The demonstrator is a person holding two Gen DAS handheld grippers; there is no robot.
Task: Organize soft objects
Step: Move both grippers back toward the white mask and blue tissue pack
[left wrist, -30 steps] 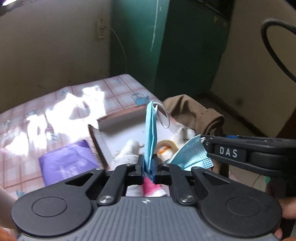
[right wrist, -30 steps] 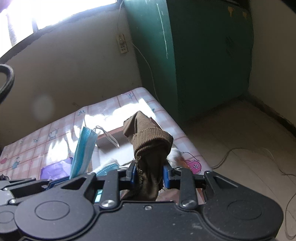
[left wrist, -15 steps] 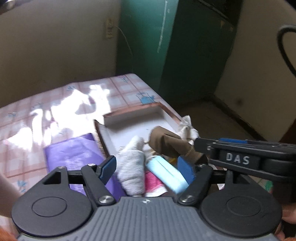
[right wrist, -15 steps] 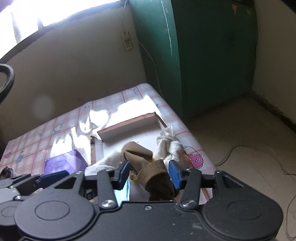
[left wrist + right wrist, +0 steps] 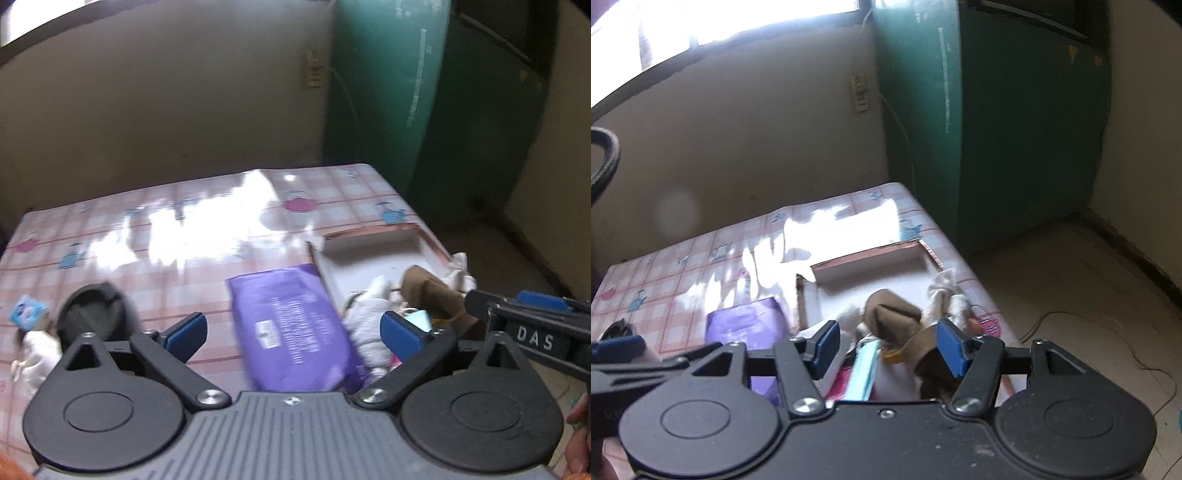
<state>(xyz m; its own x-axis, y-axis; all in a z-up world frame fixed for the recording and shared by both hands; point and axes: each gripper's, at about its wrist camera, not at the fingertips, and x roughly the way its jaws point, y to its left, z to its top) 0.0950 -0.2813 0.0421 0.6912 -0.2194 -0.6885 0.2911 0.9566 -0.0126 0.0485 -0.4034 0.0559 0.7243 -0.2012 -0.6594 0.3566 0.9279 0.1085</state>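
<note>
on the pink checked table (image 5: pixel 155 236), near its right end, sits the shallow cardboard box (image 5: pixel 864 266) where the soft things are piling up: brown sock (image 5: pixel 894 317), blue face mask (image 5: pixel 866 363), a white rolled cloth (image 5: pixel 369 314), another pale rag (image 5: pixel 945 291) draped at the far rim. my left tongs (image 5: pixel 291 328) hang wide apart, holding nothing, over the purple packet (image 5: pixel 291 328) that lies just beside the box. my right tongs (image 5: pixel 888 341) are spread too, empty, with the sock's cuff between the pads but not pinched.

off to the left of the table: a dark sock or cap (image 5: pixel 92 314), too blurred to say which, and a small white and blue bundle (image 5: pixel 29 332), well apart from the box.

handling guess: all of it light, limp, no risk of breakage. the dark piece will sag and fold, so pinch a thick bunched part, not a loose edge. the purple packet looks slick; grip a sealed end if it must move.
</note>
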